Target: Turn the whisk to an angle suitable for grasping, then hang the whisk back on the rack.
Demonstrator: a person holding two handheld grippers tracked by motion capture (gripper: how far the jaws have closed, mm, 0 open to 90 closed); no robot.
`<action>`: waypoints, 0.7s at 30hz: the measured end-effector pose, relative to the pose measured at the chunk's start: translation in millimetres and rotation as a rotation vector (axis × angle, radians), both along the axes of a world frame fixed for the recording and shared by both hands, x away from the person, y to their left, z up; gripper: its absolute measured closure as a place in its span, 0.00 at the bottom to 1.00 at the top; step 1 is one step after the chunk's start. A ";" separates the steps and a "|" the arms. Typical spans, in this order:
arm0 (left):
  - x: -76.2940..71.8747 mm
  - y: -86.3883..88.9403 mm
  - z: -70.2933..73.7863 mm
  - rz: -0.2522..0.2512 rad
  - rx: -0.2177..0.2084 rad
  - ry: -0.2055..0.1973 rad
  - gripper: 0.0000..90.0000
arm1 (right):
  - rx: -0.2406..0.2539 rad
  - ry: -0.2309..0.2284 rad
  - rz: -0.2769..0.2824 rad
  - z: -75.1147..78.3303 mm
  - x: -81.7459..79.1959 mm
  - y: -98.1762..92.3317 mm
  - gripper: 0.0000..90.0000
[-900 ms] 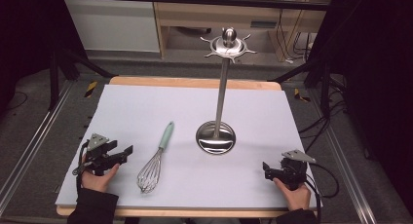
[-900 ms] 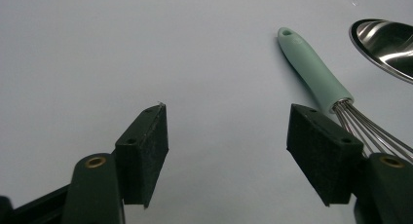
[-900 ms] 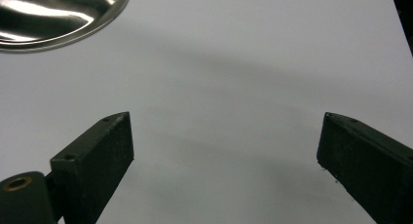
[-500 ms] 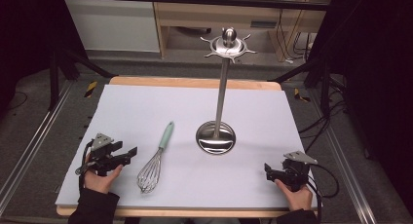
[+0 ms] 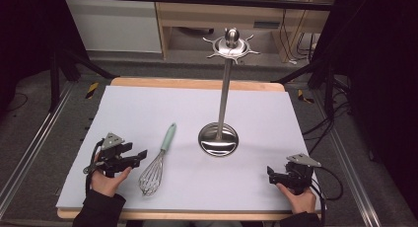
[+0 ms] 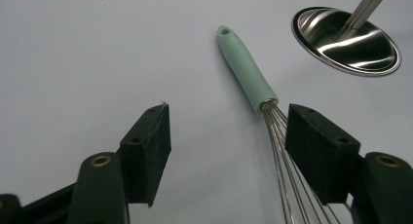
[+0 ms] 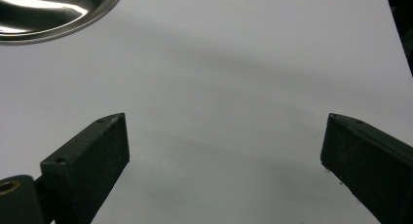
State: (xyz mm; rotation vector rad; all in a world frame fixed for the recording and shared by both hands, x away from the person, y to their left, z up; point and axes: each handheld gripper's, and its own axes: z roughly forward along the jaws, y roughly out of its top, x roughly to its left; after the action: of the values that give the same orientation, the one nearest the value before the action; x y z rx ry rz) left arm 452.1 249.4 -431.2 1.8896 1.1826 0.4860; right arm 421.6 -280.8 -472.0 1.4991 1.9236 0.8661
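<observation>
A whisk (image 5: 157,160) with a mint-green handle (image 6: 246,75) and wire head lies on the white table top (image 5: 197,113), left of centre. A steel utensil stand (image 5: 219,138) has a round base (image 6: 347,41), a tall pole and a hooked crown (image 5: 230,43). My left gripper (image 5: 140,155) rests at the front left, open, just left of the whisk's wires; its right jaw sits beside the wires (image 6: 280,136). My right gripper (image 5: 272,175) lies at the front right, open, with bare table between its jaws (image 7: 224,156).
The stand's base (image 7: 53,12) lies up and left of the right gripper. A wooden table edge (image 5: 197,83) runs along the back. Shelving and cables stand beyond the table; metal rails flank both sides on the floor.
Both hands have shifted slightly toward the front edge. The left gripper has edged a little closer to the whisk. Whisk and stand have not moved.
</observation>
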 end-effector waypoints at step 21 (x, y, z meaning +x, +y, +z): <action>0.4 -18.6 18.9 -0.046 0.018 -0.003 0.34 | 0.016 0.002 -0.011 1.3 -1.1 -0.4 0.08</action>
State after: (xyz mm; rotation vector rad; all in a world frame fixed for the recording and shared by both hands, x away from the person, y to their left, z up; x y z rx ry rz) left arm 452.5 230.8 -412.3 1.9266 1.1334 0.4762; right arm 420.5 -281.2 -470.6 1.5183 1.9126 0.8772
